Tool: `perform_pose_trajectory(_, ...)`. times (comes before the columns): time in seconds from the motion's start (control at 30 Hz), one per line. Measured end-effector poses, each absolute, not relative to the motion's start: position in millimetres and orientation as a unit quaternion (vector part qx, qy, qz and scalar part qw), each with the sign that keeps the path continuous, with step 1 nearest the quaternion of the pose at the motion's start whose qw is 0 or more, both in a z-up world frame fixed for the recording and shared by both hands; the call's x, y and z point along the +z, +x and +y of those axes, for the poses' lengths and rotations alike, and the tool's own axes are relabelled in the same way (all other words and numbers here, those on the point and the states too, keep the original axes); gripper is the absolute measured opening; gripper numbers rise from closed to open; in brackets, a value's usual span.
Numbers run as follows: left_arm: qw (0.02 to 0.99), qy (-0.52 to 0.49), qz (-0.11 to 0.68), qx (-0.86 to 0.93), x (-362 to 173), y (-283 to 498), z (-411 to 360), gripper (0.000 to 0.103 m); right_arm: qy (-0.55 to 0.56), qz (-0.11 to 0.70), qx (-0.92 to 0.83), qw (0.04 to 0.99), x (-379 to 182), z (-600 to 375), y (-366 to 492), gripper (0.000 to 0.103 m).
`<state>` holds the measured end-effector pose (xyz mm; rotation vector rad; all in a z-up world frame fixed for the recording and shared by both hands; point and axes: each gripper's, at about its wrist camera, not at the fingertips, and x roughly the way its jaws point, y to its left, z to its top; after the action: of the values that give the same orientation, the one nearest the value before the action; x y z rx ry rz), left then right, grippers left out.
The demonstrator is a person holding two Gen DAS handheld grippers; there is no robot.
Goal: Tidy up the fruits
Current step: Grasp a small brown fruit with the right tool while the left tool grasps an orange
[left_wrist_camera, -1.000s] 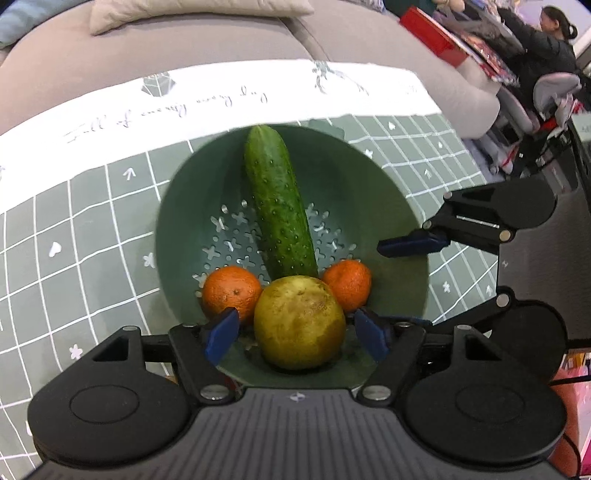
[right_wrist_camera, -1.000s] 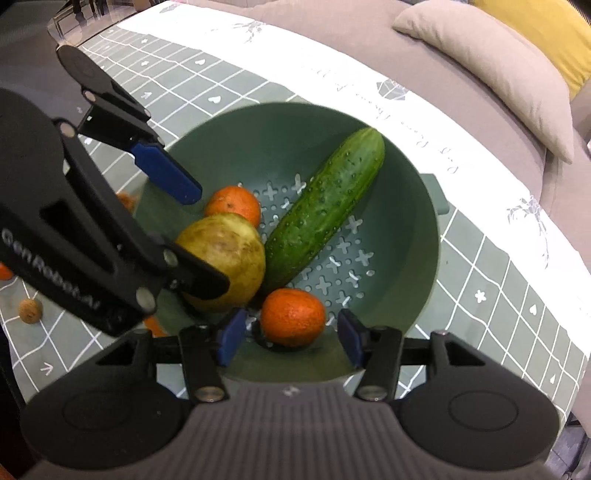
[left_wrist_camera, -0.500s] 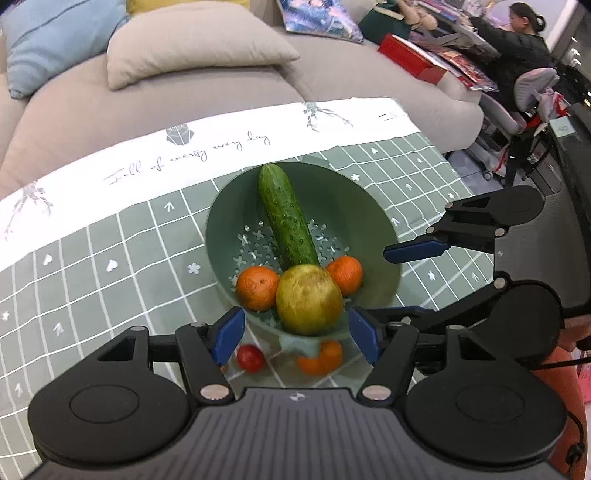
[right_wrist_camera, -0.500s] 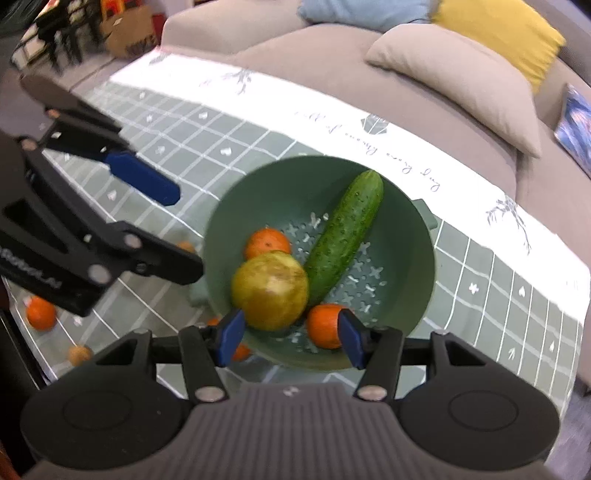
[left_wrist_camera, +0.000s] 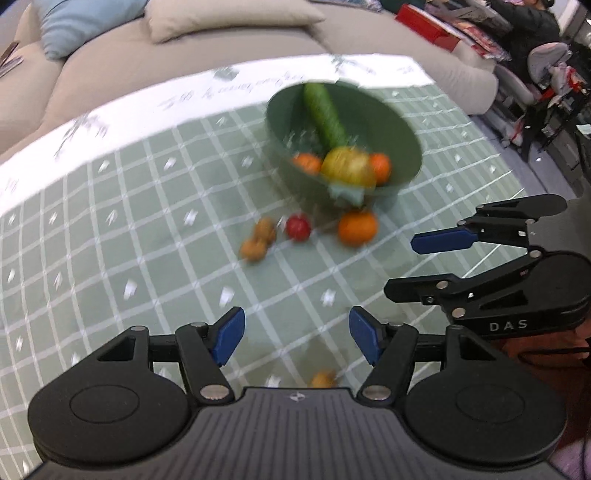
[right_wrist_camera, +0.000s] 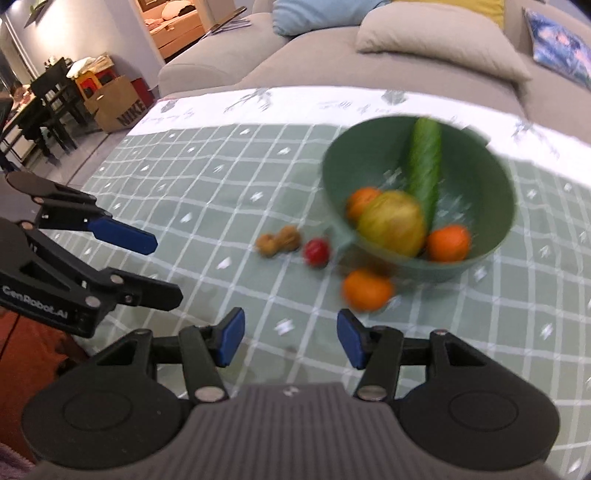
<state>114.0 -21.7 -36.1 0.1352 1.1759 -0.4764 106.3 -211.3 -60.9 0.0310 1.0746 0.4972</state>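
Desk [right_wrist_camera: 207, 192]: covered by a green cloth with a white grid and small white motifs; a white border strip [right_wrist_camera: 317, 103] with script lettering runs along the far edge.

Sofa [right_wrist_camera: 280, 62]: grey-beige, directly behind the desk. Carries a beige cushion [right_wrist_camera: 436, 40], a light blue cushion [right_wrist_camera: 317, 14], a yellow cushion [right_wrist_camera: 461, 9] and a patterned blue cushion [right_wrist_camera: 561, 48].

Brown paper bag [right_wrist_camera: 118, 103]: dark lettering, on the floor left of the sofa.

Dark chairs [right_wrist_camera: 51, 99]: beside the bag, at a table.

Red box [left_wrist_camera: 424, 20]: beyond the sofa's right end.

Seated person [left_wrist_camera: 528, 26]: dark clothing, far right, near a grey office chair [left_wrist_camera: 543, 62].
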Motion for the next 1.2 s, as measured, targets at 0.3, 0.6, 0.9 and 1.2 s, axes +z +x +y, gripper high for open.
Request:
perform_pose_trajectory(0.3, 0.791, 0.066, 0.58, -0.186, -62.7, 75.8, 11.0, 0.076, 0.019, 0.54, 0.27, 0.797, -94.0, -167.6, 74.5, 0.034)
perform_pose_trajectory(0.6, 0.774, 0.073, 0.605, -0.173, -95.6, 53.3, 23.9, 0.076, 0.01, 0.565, 0.279, 0.777, -115.6, -147.9, 69.9, 0.028)
perform_pose_trajectory(0.9, 0.772, 0.051, 0.612, -0.166, -112.6, 52.5, 31.5, 0.073, 0.01, 0.582, 0.279, 0.764, -129.9, -139.8, 75.1, 0.028)
perform_pose_trajectory(1.2, 0.77, 0.037, 0.614, -0.169, -119.1, 57.1, 32.9, 0.062, 0.009, 0.59, 0.279, 0.758, -138.4, -134.8, 81.2, 0.027)
